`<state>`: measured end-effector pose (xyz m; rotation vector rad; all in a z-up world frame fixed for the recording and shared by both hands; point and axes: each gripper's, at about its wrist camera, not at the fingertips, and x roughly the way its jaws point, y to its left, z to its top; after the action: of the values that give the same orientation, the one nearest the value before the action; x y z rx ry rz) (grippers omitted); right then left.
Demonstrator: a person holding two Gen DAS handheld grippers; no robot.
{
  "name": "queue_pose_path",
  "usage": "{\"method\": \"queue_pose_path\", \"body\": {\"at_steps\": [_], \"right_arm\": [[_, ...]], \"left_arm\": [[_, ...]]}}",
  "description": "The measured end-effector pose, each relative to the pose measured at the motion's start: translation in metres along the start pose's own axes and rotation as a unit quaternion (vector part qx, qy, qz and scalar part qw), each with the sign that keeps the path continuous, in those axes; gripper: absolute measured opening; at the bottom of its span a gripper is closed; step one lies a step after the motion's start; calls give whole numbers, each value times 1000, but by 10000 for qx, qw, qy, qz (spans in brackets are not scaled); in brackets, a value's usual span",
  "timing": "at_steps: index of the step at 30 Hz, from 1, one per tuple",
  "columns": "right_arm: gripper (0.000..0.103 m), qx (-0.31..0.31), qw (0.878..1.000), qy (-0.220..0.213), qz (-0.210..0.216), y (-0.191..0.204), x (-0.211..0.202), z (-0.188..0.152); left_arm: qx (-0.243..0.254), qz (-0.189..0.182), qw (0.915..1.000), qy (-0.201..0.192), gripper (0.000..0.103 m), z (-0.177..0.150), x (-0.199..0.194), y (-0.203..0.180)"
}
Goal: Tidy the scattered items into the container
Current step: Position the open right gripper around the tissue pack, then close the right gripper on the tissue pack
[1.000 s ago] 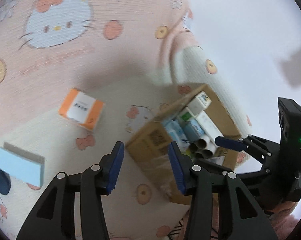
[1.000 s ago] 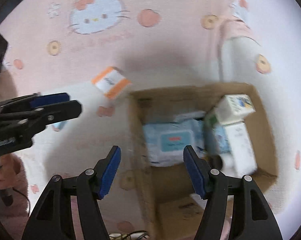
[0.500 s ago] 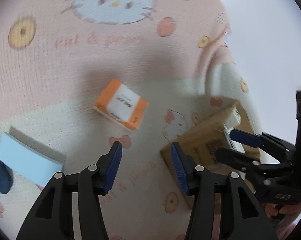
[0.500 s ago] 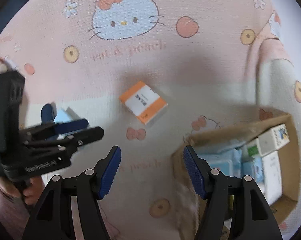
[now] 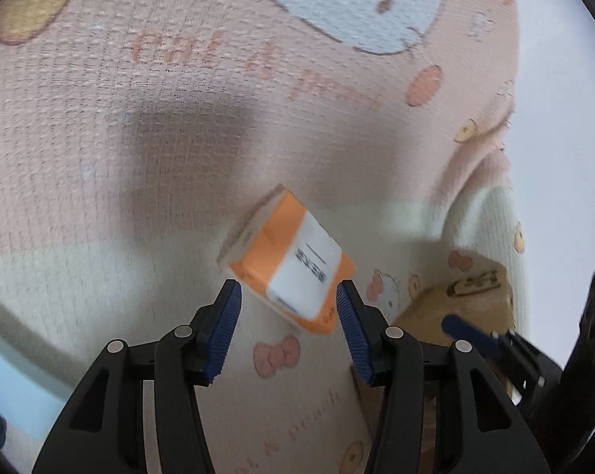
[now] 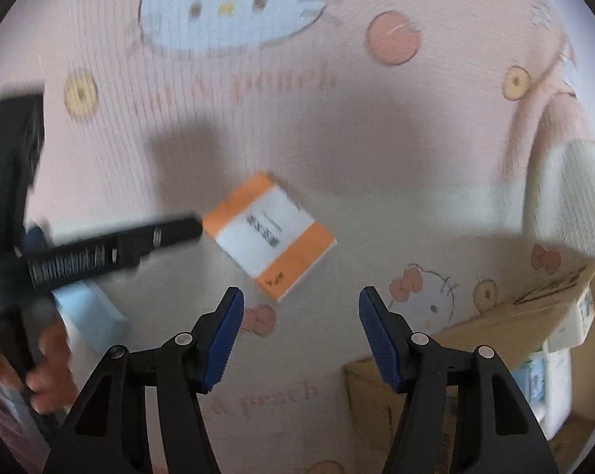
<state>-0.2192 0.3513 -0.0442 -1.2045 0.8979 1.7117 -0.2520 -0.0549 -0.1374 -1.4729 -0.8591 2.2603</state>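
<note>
An orange and white box [image 5: 293,268] lies on the Hello Kitty blanket [image 5: 179,138]. My left gripper [image 5: 289,328] is open, its blue pads on either side of the box's near end, not closed on it. In the right wrist view the same box [image 6: 270,233] lies ahead, with the left gripper's fingers [image 6: 139,241] reaching it from the left. My right gripper [image 6: 300,333] is open and empty, just short of the box. The cardboard container [image 6: 507,324] stands at the right with several items in it; it also shows in the left wrist view [image 5: 467,300].
A light blue flat pack [image 6: 88,312] lies on the blanket at the left, behind the left gripper. The blanket rises in a fold [image 6: 550,181] behind the container. A white wall [image 5: 566,98] is at the far right.
Both grippers moved away from the container toward the orange box. The left gripper has closed in until its open pads flank the box. The container has slid to the right edge of both views.
</note>
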Motion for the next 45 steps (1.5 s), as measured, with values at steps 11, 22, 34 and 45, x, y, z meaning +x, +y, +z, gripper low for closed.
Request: {"method": "queue_pose_path", "body": {"at_steps": [11, 22, 34, 45], "right_arm": [[59, -1147, 9901, 563, -574, 27, 70, -15], [59, -1491, 9877, 392, -257, 34, 101, -21], [59, -1623, 9856, 37, 482, 37, 68, -46], [60, -1442, 9890, 181, -279, 1, 85, -46]], "left_arm": [[-711, -661, 9953, 9, 53, 16, 28, 34], [-615, -519, 9965, 241, 42, 6, 46, 36], [-100, -69, 9973, 720, 37, -57, 41, 26], [-678, -510, 9959, 305, 41, -40, 38, 24]]}}
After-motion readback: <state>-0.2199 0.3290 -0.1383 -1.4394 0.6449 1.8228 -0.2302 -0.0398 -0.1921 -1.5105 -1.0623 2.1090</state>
